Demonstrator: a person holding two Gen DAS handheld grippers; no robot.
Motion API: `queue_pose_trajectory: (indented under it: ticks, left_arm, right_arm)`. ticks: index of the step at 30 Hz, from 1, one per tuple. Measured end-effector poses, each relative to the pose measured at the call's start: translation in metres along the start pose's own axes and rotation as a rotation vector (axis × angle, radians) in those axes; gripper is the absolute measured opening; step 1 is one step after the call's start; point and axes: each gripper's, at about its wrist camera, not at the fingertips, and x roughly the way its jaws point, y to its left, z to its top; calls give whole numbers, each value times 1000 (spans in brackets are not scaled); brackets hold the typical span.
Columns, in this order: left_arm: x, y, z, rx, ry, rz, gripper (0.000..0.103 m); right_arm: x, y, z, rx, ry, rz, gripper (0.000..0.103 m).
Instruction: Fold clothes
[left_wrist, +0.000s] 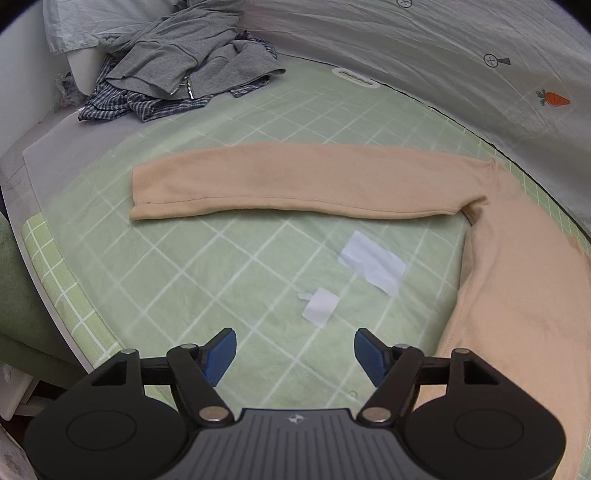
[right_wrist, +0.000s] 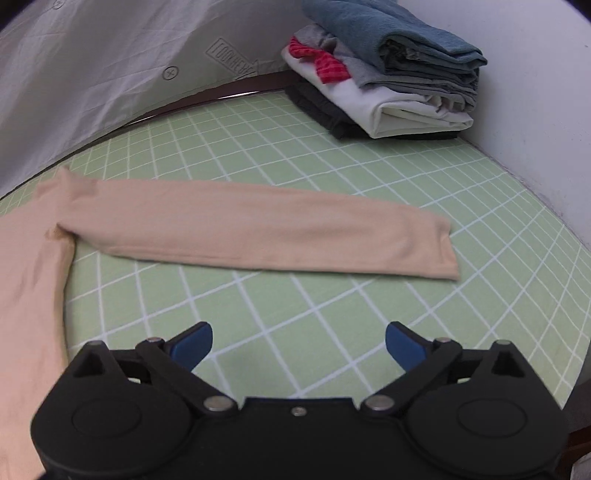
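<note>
Both tongs, left (left_wrist: 295, 356) and right (right_wrist: 299, 349), hover gaping above the mat (right_wrist: 295, 177).

A soft pale-green cover with a white grid pattern (left_wrist: 207, 258) spreads over the whole work surface, and a grey sheet (left_wrist: 85, 147) lies on it along the far left edge. Along the far edge hangs a creased white cloth backdrop (left_wrist: 424, 62) printed with small circled crosses and an orange carrot (left_wrist: 554, 99), while a plain white wall (right_wrist: 546, 110) closes the right edge; the light is even and soft.
</note>
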Motion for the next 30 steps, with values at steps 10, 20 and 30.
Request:
queue_pose_trajectory:
  ticks: [10,20,30]
  left_arm:
    - [27,96,66,-90,-32,19,73]
    - [64,134,116,-29,-23,-45,71]
    - [79,127,118,129,-15,-111,41]
  right_arm:
    - [-49,125,-39,-129,0,81,101]
    - [-69,199,-62,-107,-4,44,101]
    - [-85,225,-74,-129,-15,-26,101]
